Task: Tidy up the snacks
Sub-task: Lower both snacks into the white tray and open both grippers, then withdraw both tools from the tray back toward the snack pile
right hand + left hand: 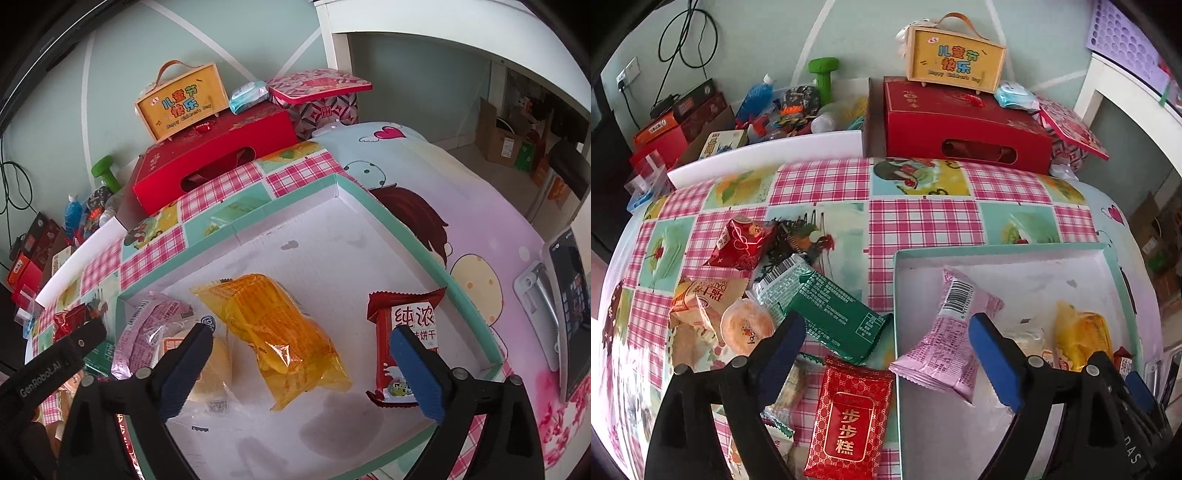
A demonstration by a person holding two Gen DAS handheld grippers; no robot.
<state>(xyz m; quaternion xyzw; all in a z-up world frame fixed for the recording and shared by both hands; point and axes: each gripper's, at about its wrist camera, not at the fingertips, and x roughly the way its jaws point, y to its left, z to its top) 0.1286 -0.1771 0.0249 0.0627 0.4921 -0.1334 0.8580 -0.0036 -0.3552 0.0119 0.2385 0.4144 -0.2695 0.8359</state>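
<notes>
A shallow tray (997, 248) with a teal rim and white floor lies on the checked tablecloth. My left gripper (886, 325) is open above the tray's left rim. A pink packet (956, 332) leans over that rim beside its right finger, free of the pads. Loose snacks lie left of the tray: a green packet (834, 314), a red packet with gold characters (849, 417), a jelly cup (748, 325) and a red pyramid packet (742, 243). My right gripper (301, 332) stands open over the tray (406, 236). An orange packet (280, 332) lies on the tray floor between its fingers. A red biscuit packet (410, 314) lies by the right finger.
A red gift box (960, 129) with a yellow carry box (955, 59) on top stands at the table's back. A white bin of clutter (775, 110) and a green dumbbell (823, 74) are back left. A phone on a stand (569, 314) is right of the tray.
</notes>
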